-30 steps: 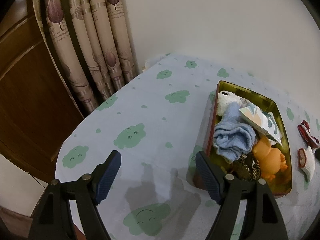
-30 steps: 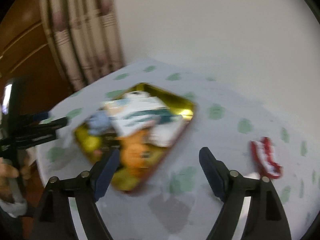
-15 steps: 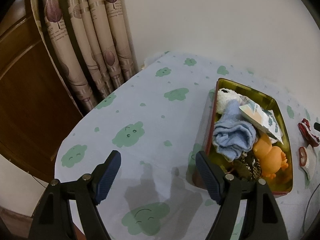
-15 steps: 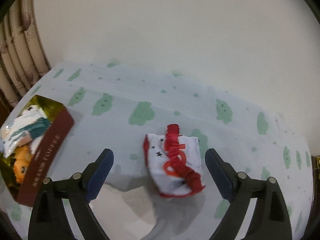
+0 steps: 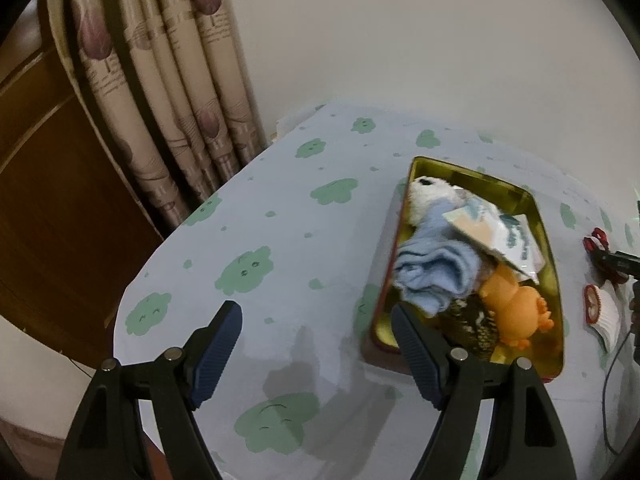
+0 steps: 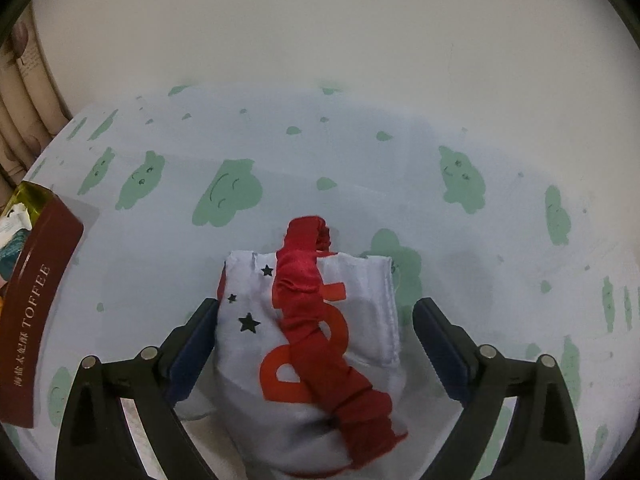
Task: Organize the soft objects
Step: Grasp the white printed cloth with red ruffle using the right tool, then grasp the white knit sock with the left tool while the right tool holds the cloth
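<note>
cloth printed with green clouds covers the surface [image 5: 280, 216], and a gold tin [image 5: 548, 240] with a dark red side marked toffee is set on it. the tin is packed with a light blue towel [image 5: 436, 268], a white plush toy [image 5: 428, 196] at its far end, a paper packet [image 5: 496, 232] lying over the towel, an orange rubber toy [image 5: 516, 308] and a dark patterned item [image 5: 472, 320] at its near end. the left tool [image 5: 316, 344] is held above bare cloth just beside the tin's near corner, with its jaws spread wide and nothing between them. to the right of the tin, a white cloth bag [image 6: 304, 344] with black stars and orange print lies on the surface, and a red scrunchie [image 6: 316, 312] is draped along its top. the right tool [image 6: 316, 332] is lowered over this bag, its jaws set wide on either side; the left finger [image 6: 192, 344] is seen at or against the bag's edge, while the right finger [image 6: 440, 340] is clear of it, so the bag is not gripped. curtains [image 5: 168, 80] hang at the far left by a plain wall.
</note>
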{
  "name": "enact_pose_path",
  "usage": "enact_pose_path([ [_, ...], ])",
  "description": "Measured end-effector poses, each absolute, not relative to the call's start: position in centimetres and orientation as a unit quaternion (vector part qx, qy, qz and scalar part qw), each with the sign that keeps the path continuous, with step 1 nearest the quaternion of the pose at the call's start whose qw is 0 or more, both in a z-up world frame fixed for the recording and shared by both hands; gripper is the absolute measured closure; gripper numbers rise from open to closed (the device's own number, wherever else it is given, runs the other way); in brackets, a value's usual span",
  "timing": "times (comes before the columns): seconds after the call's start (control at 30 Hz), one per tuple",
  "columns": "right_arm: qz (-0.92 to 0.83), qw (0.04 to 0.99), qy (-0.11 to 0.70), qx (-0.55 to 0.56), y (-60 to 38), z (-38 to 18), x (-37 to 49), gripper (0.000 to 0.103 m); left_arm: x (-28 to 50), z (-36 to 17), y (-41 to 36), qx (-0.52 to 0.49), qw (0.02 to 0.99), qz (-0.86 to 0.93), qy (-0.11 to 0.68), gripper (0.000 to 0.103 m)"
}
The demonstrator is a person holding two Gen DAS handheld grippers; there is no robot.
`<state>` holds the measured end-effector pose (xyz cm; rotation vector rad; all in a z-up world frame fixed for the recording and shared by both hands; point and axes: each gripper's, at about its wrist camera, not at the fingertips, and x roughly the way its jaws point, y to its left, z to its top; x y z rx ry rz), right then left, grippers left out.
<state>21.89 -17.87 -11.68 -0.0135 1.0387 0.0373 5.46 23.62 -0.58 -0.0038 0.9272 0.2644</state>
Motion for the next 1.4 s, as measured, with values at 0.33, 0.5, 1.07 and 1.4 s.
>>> enact_pose_path([
  [0.33,0.031,0.882,0.471,0.005,-18.3,-11.9,20.7,0.049,6.9,0.4,17.2,0.043,0.891,0.072,0.446,0.024],
  [0.5,0.036,0.886,0.462,0.009,-18.9,-11.5,19.5,0.068,7.9,0.5,12.5,0.066,0.892,0.017,0.448,0.024],
  [1.07,-0.014,0.895,0.444,0.040,-25.5,-12.0,10.8,0.067,11.7,-4.2,-4.6,0.086,0.826,-0.185,0.525,0.021],
  [1.4,-0.005,0.895,0.444,0.038,-25.2,-12.0,10.8,0.058,12.7,-6.6,-10.5,0.128,0.792,-0.230,0.551,0.021],
])
